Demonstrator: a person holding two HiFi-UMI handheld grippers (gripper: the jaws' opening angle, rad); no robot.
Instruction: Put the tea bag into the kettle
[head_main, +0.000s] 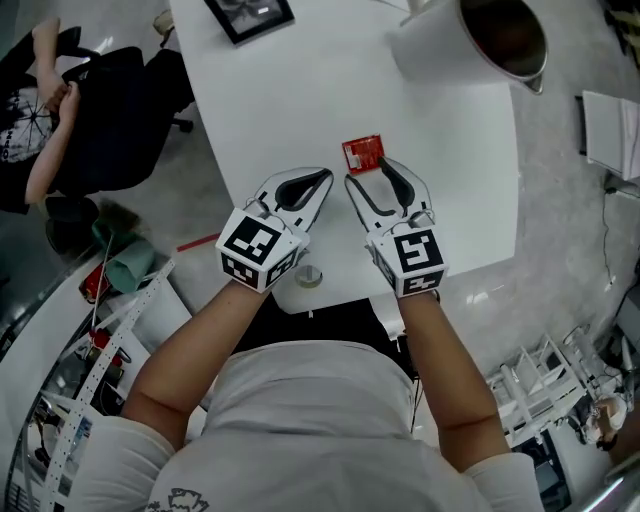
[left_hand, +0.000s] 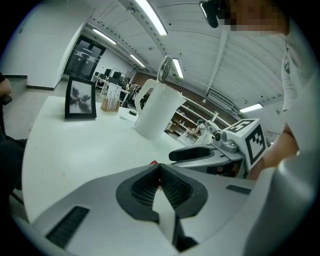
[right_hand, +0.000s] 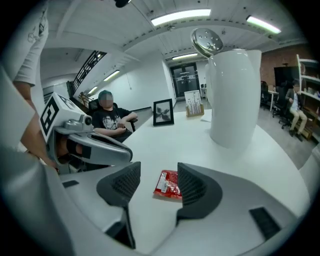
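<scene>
White plastic shells side by side near the desk (head_main: 300, 110) edge: the left gripper (head_main: 320, 180) has its jaws together on nothing, while the right gripper (head_main: 368, 172) has its jaws apart, framing the red tea bag packet (head_main: 362, 153), probably ready to pinch it. The packet lies flat on the desk just ahead, untouched. Farther back, well apart, the white kettle (head_main: 470, 40) stands with its lid up, seemingly so the bag can drop in.

Red tea bag (head_main: 362, 154) at picture centre on white table (head_main: 300, 110); white kettle (head_main: 428, 48) upper right. Grey-white left gripper (head_main: 322, 178) and right gripper (head_main: 367, 173), black pads, carry black-and-white square-patterned marker cubes (head_main: 258, 248).
</scene>
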